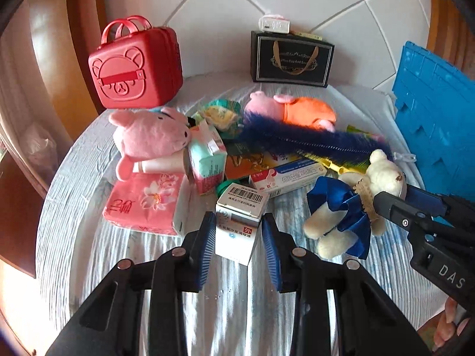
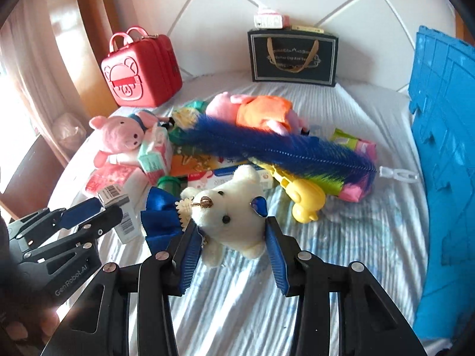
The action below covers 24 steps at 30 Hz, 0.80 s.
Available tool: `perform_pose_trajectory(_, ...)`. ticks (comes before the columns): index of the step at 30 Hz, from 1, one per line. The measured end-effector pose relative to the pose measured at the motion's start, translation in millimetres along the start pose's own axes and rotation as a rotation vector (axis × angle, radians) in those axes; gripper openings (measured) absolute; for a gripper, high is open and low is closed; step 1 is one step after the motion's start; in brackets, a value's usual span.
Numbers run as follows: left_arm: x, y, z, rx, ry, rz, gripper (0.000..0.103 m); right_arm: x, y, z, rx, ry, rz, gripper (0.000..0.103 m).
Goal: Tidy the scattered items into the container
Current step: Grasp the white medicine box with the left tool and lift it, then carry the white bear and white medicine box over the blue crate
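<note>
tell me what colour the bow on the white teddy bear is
Royal blue satin bow, clearest in the left wrist view.

The blue crate (image 1: pixel 430 112) is cut off by the right frame edge in both views. The small print on the white medicine box (image 1: pixel 237 222) is unreadable. A green round thing (image 2: pixel 167 182) lies mostly buried mid-pile.
</note>
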<state>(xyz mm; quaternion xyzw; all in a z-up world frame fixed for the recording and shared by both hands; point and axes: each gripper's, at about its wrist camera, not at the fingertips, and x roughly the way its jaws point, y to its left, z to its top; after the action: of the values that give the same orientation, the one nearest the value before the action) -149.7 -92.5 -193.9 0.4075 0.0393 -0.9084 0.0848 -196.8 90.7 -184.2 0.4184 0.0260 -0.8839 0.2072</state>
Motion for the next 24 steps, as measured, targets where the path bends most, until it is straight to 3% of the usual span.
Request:
perform_pose_trajectory(13, -77, -3, 18, 0.061, -0.179, -0.083, 0.031, -99, 34, 20, -0.011, -0.204, -0.103, 0.042)
perform_pose_trajectory(24, -122, -35, 41, 0.111, -0.294, -0.164, 0.031, -165, 23, 30, 0.011, -0.327, -0.194, 0.042)
